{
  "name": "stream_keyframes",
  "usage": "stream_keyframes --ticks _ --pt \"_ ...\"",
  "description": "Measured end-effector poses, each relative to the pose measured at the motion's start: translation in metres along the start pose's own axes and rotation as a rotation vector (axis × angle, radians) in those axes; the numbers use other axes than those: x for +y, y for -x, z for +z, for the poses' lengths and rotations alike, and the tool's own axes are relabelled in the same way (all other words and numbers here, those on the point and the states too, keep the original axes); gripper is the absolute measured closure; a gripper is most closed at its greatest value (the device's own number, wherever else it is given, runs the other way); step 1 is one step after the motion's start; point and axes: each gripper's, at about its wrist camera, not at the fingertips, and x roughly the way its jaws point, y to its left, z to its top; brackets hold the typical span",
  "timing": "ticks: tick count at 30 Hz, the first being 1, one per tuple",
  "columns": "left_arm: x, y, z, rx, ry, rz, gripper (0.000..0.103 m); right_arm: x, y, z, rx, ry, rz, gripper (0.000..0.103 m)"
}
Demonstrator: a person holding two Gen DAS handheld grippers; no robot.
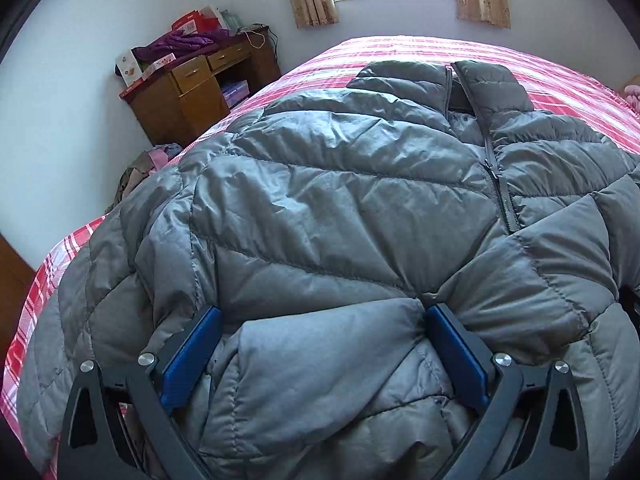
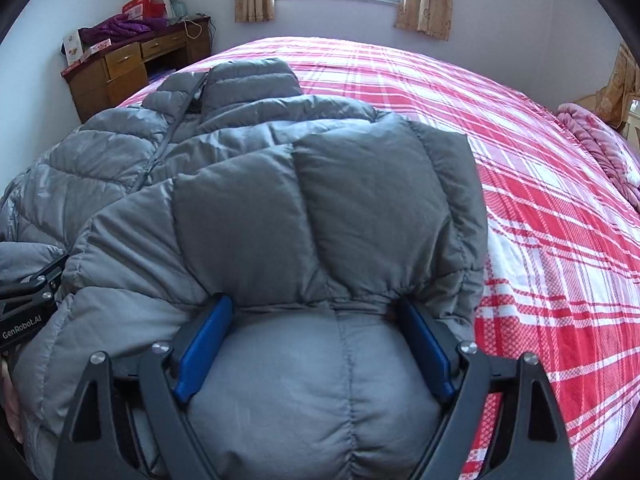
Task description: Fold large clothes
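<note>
Jacket point(image 1: 340, 200) flat on bed point(image 2: 540, 200); left gripper point(image 1: 322, 344) and right gripper point(image 2: 316, 340) both spread wide, padding bulging between, unpinched. Advice: bite deep, close evenly

item: grey quilted puffer jacket point(image 1: 340, 208)
state: front up, zip partly closed, collar open
pose: spread flat, collar toward 12 o'clock, hem toward 6
place: on a red plaid bedspread point(image 2: 540, 200)

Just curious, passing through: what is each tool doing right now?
Left tool: open wide, grey jacket bulging between its fingers, no clear grip.
Right tool: open wide, same jacket between, no clear grip.
</note>
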Motion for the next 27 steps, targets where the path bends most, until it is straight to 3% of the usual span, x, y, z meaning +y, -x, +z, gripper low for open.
stream_keyframes --ticks 5,7,8,10,13,15,18,21,27 --pt "-0.001 0.012 -0.003 0.007 -0.009 -0.004 0.001 0.002 -0.001 0.001 0.003 0.002 -0.002 0.015" --pt "0.011 0.033 0.002 -0.014 0.022 -0.049 0.001 -0.003 0.009 0.004 -0.009 -0.010 0.016 0.025" --pt "0.017 0.044 0.005 -0.050 0.043 -0.076 0.001 -0.006 0.021 0.006 -0.043 -0.030 0.021 0.032" --pt "0.027 0.064 0.015 -0.122 0.101 -0.128 0.001 -0.014 0.054 0.015 -0.155 -0.083 0.050 0.032" --pt "0.021 0.058 0.033 -0.115 0.103 -0.138 0.001 -0.011 0.066 0.037 -0.225 -0.076 -0.003 0.032" --pt "0.011 0.037 0.035 -0.080 0.066 -0.069 0.001 -0.010 0.051 0.046 -0.191 -0.091 0.002 0.032" --pt "-0.002 -0.006 0.021 0.023 -0.014 0.025 0.001 -0.010 0.004 0.048 -0.074 -0.095 -0.042 0.032" --pt "-0.001 -0.009 0.016 0.000 0.007 0.014 0.001 -0.019 -0.024 0.035 -0.021 -0.125 -0.034 0.030" --pt "-0.004 -0.009 0.017 0.023 -0.013 0.024 0.001 -0.020 -0.029 0.036 0.004 -0.093 -0.064 0.026"
